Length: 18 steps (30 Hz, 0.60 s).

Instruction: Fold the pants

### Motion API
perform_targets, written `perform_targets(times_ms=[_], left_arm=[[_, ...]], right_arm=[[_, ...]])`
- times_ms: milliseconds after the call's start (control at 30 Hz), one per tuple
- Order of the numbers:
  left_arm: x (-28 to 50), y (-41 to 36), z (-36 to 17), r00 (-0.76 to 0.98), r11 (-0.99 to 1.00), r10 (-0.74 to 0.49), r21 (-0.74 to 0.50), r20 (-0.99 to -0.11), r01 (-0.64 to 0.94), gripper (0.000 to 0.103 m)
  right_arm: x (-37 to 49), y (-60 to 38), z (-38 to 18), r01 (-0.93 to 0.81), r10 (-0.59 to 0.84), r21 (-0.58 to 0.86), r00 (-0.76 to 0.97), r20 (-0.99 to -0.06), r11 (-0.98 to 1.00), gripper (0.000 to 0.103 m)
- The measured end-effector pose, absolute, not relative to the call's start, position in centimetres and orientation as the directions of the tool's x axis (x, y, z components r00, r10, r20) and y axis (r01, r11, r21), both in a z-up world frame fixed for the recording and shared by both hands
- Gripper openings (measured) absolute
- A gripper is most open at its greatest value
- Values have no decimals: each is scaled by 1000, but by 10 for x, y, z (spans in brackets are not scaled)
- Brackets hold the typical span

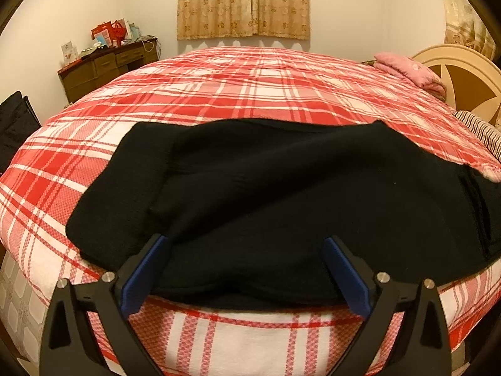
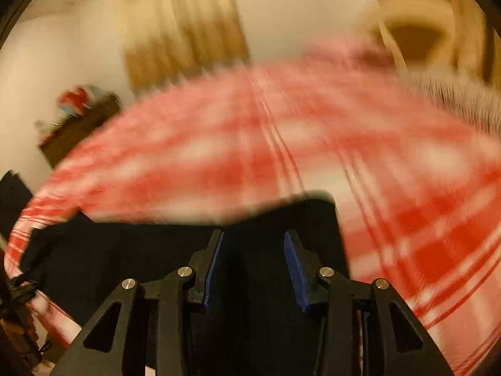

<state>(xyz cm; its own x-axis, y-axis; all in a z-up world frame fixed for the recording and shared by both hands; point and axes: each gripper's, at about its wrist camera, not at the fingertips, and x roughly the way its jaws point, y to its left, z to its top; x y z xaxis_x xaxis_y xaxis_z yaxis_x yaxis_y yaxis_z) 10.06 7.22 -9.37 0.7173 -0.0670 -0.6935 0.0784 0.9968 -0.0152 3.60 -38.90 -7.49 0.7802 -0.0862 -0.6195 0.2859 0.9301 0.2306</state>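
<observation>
Black pants [image 1: 266,188] lie folded over on the red plaid bed [image 1: 235,87], near its front edge. My left gripper [image 1: 245,241] is open, its blue-padded fingers [image 1: 147,275] spread wide over the near edge of the pants, holding nothing. In the right wrist view, which is blurred by motion, my right gripper [image 2: 253,238] is open with a narrower gap, above the black pants [image 2: 125,260]; nothing shows between its pads.
A brown dresser [image 1: 106,65] with clutter stands at the back left. A pink pillow [image 1: 407,69] and a cream headboard [image 1: 463,72] are at the right. Curtains [image 1: 244,3] hang on the far wall. A black item [image 1: 15,122] sits at the left edge.
</observation>
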Motion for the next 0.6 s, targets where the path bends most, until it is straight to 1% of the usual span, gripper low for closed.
perform_targets(times_ms=[33, 133, 167, 200, 233, 300, 400, 467, 533, 600], left_arm=[[101, 72, -94, 716, 997, -66, -13, -695, 79, 103], [100, 71, -95, 719, 996, -63, -4, -692, 84, 103], [100, 71, -94, 720, 996, -63, -4, -691, 84, 103], [100, 71, -94, 721, 996, -64, -4, -689, 84, 103], [100, 71, -94, 722, 996, -65, -3, -689, 86, 103], [99, 71, -94, 724, 996, -65, -2, -687, 88, 103], [98, 71, -94, 727, 996, -62, 3, -684, 87, 103], [98, 70, -94, 724, 996, -66, 2, -687, 92, 103], [97, 71, -93, 720, 995, -69, 6, -690, 102, 103], [94, 72, -92, 716, 993, -72, 17, -694, 117, 103]], right_arm=[[29, -385, -74, 272, -100, 231, 821, -562, 934, 42], [33, -370, -71, 298, -170, 136, 800, -576, 945, 42], [32, -363, -65, 312, -198, 111, 800, -567, 943, 42], [27, -356, -58, 303, -192, 128, 823, -534, 944, 42], [23, -347, -51, 259, -149, 164, 857, -493, 952, 42], [18, -328, -42, 184, -77, 189, 881, -467, 965, 42], [39, -282, -43, 35, 86, 234, 867, -491, 972, 43], [53, -256, -54, -29, 178, 281, 834, -522, 959, 43], [64, -234, -68, -47, 214, 296, 798, -563, 954, 43], [74, -220, -90, 5, 186, 287, 750, -634, 958, 44]])
